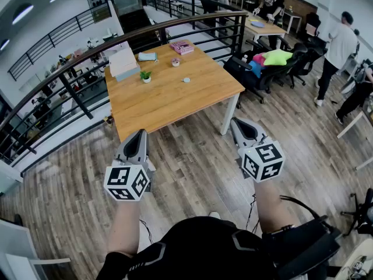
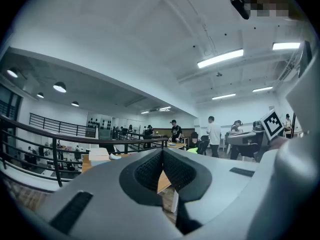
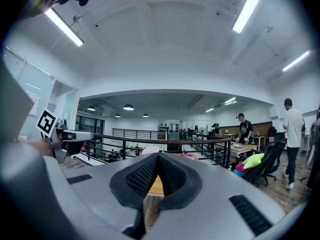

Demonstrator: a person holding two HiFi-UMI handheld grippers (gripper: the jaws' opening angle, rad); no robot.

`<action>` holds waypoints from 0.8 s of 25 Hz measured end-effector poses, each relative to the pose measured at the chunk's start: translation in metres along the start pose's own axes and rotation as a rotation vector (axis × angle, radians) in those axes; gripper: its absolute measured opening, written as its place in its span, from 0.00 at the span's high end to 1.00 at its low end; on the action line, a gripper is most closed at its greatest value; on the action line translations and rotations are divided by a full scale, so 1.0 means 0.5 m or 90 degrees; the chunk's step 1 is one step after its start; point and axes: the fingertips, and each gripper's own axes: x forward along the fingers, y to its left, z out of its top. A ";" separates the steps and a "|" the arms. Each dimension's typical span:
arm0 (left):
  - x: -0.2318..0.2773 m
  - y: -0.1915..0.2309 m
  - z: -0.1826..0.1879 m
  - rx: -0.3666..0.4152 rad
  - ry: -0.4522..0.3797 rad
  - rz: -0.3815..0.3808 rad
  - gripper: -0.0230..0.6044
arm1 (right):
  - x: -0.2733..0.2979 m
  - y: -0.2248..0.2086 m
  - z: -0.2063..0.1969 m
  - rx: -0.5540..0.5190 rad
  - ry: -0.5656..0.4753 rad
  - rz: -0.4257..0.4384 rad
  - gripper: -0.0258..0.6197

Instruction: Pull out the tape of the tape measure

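A: Surface and room?

B: Open office on a mezzanine. Wood-plank floor (image 1: pixel 192 168), and a black railing (image 1: pixel 87 57) with a wooden handrail curves across the upper left. A wooden table (image 1: pixel 175 101) with white legs sits upper centre of the head view.

A: Task object?

B: Tape measure (image 1: pixel 186 80), as far as I can tell: a small round pale-blue disc lying flat on the table, right of centre. Too small to read any detail, and no pulled-out tape is visible.

A: Grippers?

B: Left gripper (image 1: pixel 139 134) is at lower left, right gripper (image 1: pixel 236 122) lower right, both over the floor and well short of the table. Each one's jaws are pressed together with nothing between them; both gripper views show the ribbed pads meeting. The marker cubes (image 1: pixel 127 182) sit at the backs. Both point towards the table.

A: Other stuff?

B: A stack of white boxes (image 1: pixel 123 63) sits at the table's far left corner, with a teal item (image 1: pixel 147 56) beside it. There's a pink box (image 1: pixel 182 46) at the far edge, a small pink cup (image 1: pixel 175 62), and a little potted plant (image 1: pixel 145 76) left of the tape measure. All of these are apart from it. Right of the table stand black office chairs, one with a green star cushion (image 1: pixel 277 57). People (image 1: pixel 341 45) stand in the upper right near a second table (image 1: pixel 265 27).

A: Anything in the way?

B: Only the plank floor lies between the grippers and the table's near edge. The near half of the tabletop is bare wood.
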 end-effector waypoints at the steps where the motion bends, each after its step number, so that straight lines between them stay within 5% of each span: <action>1: -0.001 0.009 0.001 -0.004 0.003 0.005 0.92 | 0.004 0.006 0.002 0.000 -0.001 0.001 0.95; 20: -0.001 0.028 0.005 0.021 0.022 0.046 0.91 | 0.010 0.018 0.013 0.014 -0.019 0.027 0.95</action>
